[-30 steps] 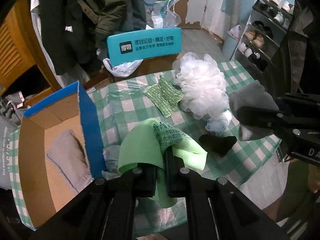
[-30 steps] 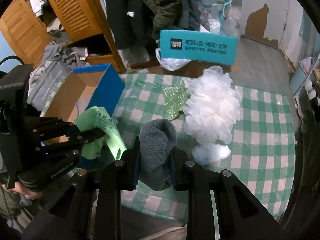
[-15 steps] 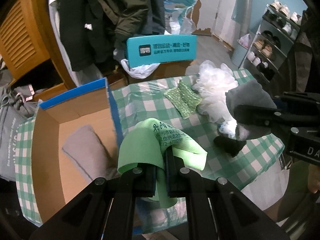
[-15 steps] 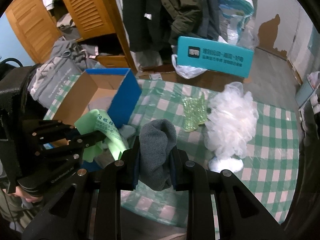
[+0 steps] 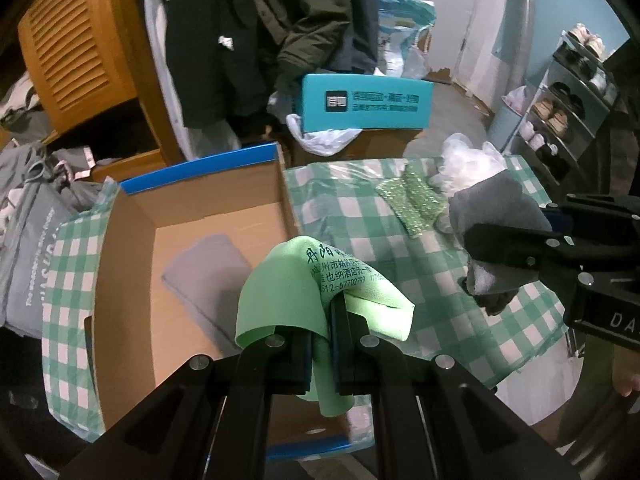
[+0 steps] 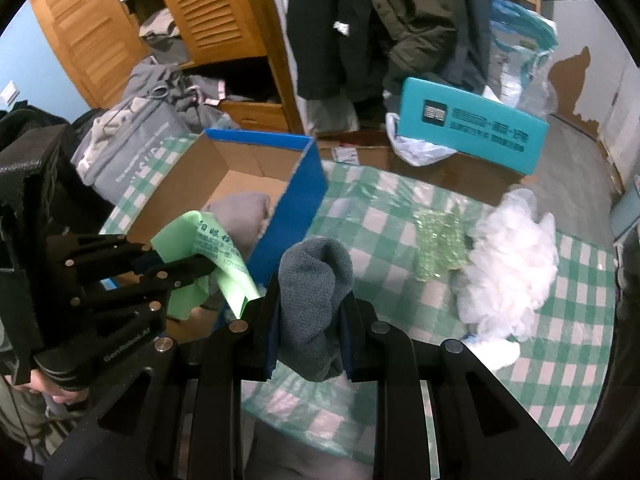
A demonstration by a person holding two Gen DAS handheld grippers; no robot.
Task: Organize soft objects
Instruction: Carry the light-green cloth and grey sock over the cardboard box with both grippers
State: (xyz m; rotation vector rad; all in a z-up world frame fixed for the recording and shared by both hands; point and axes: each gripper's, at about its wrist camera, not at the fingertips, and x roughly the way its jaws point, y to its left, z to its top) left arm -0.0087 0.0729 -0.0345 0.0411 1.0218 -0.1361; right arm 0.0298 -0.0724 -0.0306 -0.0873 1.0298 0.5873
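— Over the open box [image 5: 208, 216], left gripper [image 5: 321, 344] clamped nearly shut on the green cloth [image 5: 316, 280]. Cloth pinched between both fingers [image 5: 298, 354], draped forward over the tips, printed dark characters facing up.

— Right gripper [image 6: 308, 336]?

— Just beside, off the box's blue wall [image 6: 296, 208]. Closed on the grey sock [image 6: 316, 280], bunched up and bulging above the fingers [image 6: 268, 340], loose end hanging below.

— Inside the box?

— Folded grey cloth [image 5: 208, 276] lying flat on the cardboard floor. Green cloth hanging above the near right corner, not touching the grey one as far as can be told.

— Out on the bench [image 6: 560, 360]?

— Checked green and white cover. Sparkly green scrub cloth [image 6: 440, 244] lying flat near the middle. White mesh bath puff [image 6: 516, 268] just beside it on the right, touching or nearly so. Small white and blue bundle [image 6: 496, 350] at the puff's near edge, too blurred to name. Dark scrap [image 5: 494, 300] partly hidden behind the right gripper in the left view.

— Anything in the way?

— Blue box wall between the sock and the box interior. Beyond the bench, teal carton [image 6: 472, 128] atop a brown box, dark coats [image 5: 280, 20] hanging behind, shoe rack [image 5: 568, 104] far right.
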